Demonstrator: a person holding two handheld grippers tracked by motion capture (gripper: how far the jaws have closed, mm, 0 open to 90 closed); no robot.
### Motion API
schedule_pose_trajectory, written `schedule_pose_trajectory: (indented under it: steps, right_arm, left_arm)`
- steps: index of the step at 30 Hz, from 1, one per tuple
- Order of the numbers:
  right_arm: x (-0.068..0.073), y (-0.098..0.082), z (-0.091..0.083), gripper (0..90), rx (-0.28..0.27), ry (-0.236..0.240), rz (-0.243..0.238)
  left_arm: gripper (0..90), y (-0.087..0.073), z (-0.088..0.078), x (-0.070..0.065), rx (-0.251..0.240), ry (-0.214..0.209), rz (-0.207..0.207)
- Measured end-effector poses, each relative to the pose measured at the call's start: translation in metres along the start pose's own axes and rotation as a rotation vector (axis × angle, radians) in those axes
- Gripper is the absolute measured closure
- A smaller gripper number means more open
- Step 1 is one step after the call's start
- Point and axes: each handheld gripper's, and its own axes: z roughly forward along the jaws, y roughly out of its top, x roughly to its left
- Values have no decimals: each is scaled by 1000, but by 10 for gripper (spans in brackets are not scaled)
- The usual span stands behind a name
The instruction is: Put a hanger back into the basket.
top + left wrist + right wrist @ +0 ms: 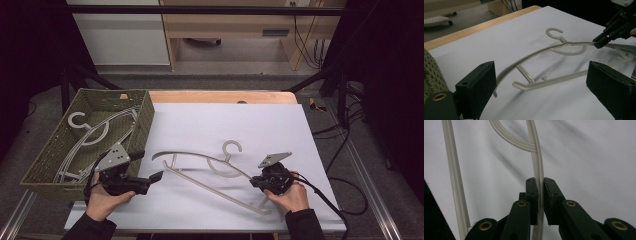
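Note:
A grey plastic hanger (210, 167) lies across the middle of the white sheet (225, 120), hook pointing to the far side. My right gripper (253, 182) is shut on its upper arm near the right end; in the right gripper view the pads (534, 192) pinch the thin arm of the hanger (537, 160). The hanger (536, 52) casts a shadow below itself and seems to hang a little above the sheet. My left gripper (147, 166) stands open by the hanger's left end, its wide jaws (541, 67) holding nothing. The right gripper (600, 41) shows farther off in the left gripper view.
A green woven basket (45, 160) at the left edge holds more grey hangers (95, 132). The wooden table edge (220, 96) runs behind the sheet. Cables (345, 195) trail on the floor at the right. Cabinets stand beyond the table.

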Motion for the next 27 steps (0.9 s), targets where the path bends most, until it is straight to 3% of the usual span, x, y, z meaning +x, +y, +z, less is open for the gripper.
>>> schedule_pose_trajectory:
  steps: [4,8,13,16,17,18,19,23,27]
  right_arm:
    - [5,4,-2,829,-6,50,-65]
    - [10,7,-3,829,-13,78,-88]
    - [15,10,-6,828,-5,117,-130]
    - [18,11,-5,828,-2,114,-146]
    - [20,11,-5,828,-5,126,-164]
    - [20,11,-5,828,-5,126,-164]
    - [21,11,-6,828,-3,127,-166]
    - [23,10,-8,828,0,134,-181]
    - [26,11,-8,828,3,143,-197]
  left_arm:
    - [106,10,10,-1,75,-21,44]
    - [128,16,29,-2,160,-54,85]
    - [171,17,43,-4,214,-78,118]
    - [198,17,53,-5,256,-101,141]
    - [236,16,59,-5,301,-115,166]
    - [258,16,59,-5,301,-115,166]
    - [258,15,62,-5,325,-126,185]
    - [407,10,73,-9,428,-140,264]
    - [499,7,81,-14,468,-164,294]
